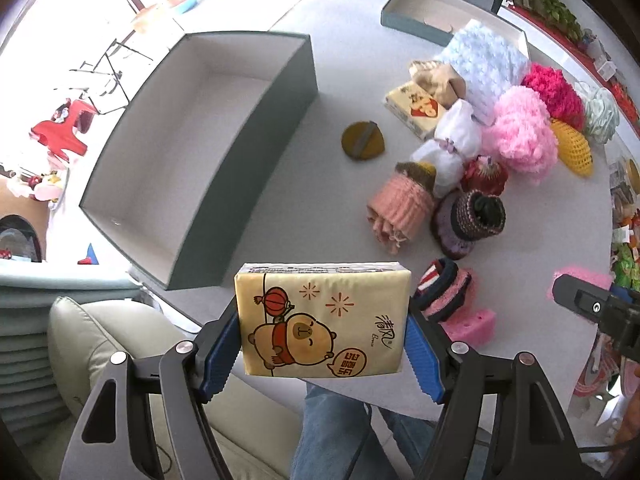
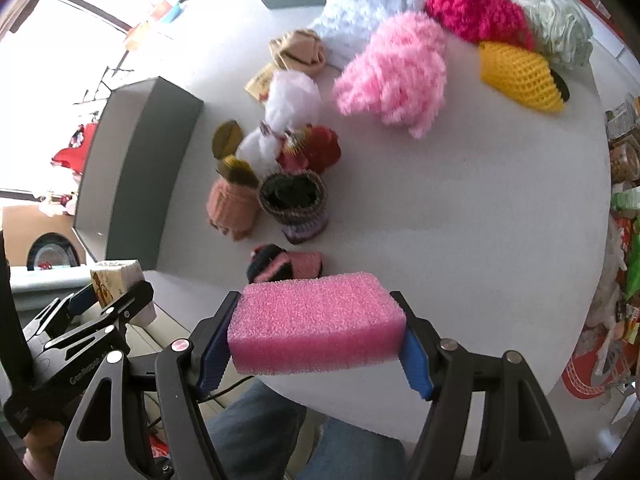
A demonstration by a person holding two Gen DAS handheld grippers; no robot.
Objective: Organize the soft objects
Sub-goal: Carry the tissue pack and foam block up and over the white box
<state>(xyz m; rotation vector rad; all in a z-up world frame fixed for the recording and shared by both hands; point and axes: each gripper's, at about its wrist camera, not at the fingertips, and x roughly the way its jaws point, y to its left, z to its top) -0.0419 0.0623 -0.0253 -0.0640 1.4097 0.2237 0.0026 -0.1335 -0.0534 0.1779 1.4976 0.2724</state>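
Surface: a pale round table (image 1: 332, 64) is seen by a bright window, with cluttered shelves at its right.

Left view, tool: the left gripper (image 1: 322, 344) is closed on a tissue pack (image 1: 320, 320), which is pinched at both ends between the blue pads and held clear of the table near its front edge.

Left view, box: a large grey box (image 1: 192, 152) with a white lining is seen at the left of the table; nothing is seen inside it.

Left view, lid: a shallow grey lid (image 1: 416, 12) lies at the far edge; no contents can be made out.

Left view, pile: a second pack (image 1: 414, 110), a blue cloth (image 1: 484, 64), a pink pompom (image 1: 520, 136) and knitted pieces are heaped right of the box.

Right view, tool: the right gripper (image 2: 316, 340) is closed on a pink sponge (image 2: 316, 326), gripped at both ends and held above the near table edge.

Right view, box: only the box's outer wall is shown, so its inside cannot be judged here.

Right view, pile: a yellow knit (image 2: 520, 76) and a red pompom (image 2: 476, 10) lie untouched.

Progress: judged early; nothing has been boxed, two items are in hand, and nearly the whole pile is left.
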